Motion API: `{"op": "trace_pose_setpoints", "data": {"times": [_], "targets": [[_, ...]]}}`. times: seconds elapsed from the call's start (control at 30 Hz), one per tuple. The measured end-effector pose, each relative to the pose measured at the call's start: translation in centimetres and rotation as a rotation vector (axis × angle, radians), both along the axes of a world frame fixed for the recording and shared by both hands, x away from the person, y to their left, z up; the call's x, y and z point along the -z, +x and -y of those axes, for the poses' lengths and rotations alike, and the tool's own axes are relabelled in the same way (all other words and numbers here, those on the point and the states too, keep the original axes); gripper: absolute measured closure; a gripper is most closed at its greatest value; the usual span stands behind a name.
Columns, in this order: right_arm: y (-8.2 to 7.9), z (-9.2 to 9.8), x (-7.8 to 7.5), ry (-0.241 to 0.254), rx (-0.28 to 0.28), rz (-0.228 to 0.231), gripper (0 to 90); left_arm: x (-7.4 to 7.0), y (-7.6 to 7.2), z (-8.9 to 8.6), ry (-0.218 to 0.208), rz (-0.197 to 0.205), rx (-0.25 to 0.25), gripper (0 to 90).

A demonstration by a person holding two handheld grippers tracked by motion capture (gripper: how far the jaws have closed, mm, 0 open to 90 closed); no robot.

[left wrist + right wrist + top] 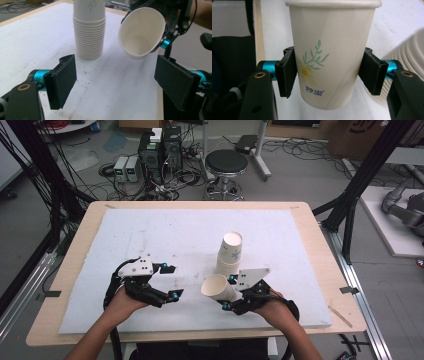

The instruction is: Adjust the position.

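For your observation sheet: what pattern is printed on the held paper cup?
A green sprig with a yellow flower on the paper cup, clearest in the right gripper view.

Past the far edge of my table point(75, 237) I see a black round stool point(226, 162) on the floor, just beyond the edge's middle. Left of it, off the far left corner, stand two dark computer towers point(160, 150) amid tangled cables, with two small pale boxes point(126, 168) beside them, possibly power units. Black frame posts point(367, 175) rise by the right edge.
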State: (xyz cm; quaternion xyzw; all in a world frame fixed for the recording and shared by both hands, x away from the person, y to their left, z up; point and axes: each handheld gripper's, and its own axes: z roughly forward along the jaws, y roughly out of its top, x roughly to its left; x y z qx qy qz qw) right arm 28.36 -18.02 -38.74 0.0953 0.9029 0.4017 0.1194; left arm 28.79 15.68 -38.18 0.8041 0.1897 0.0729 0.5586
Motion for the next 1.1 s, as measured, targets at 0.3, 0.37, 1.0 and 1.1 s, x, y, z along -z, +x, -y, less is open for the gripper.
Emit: {"op": "trace_pose_setpoints", "data": {"times": [0.3, 0.37, 1.0, 1.1], "targets": [[-0.7, 3.7, 1.1, 0.154, 0.094, 0.022, 36.8, 2.3, -0.1, -1.5, -0.097, 0.057, -0.099, 18.0], [-0.6, 4.0, 1.2, 0.167, 0.100, 0.025, 36.8, 2.6, 0.0, -1.7, -0.104, 0.055, -0.113, 18.0], [-0.1, 10.0, 1.8, 0.405, 0.351, 0.072, 35.4, 5.3, 0.3, -2.9, -0.110, 0.070, -0.230, 18.9], [-0.1, 10.3, 1.9, 0.413, 0.364, 0.081, 35.3, 5.3, 0.2, -2.9, -0.108, 0.073, -0.234, 18.9]]}}
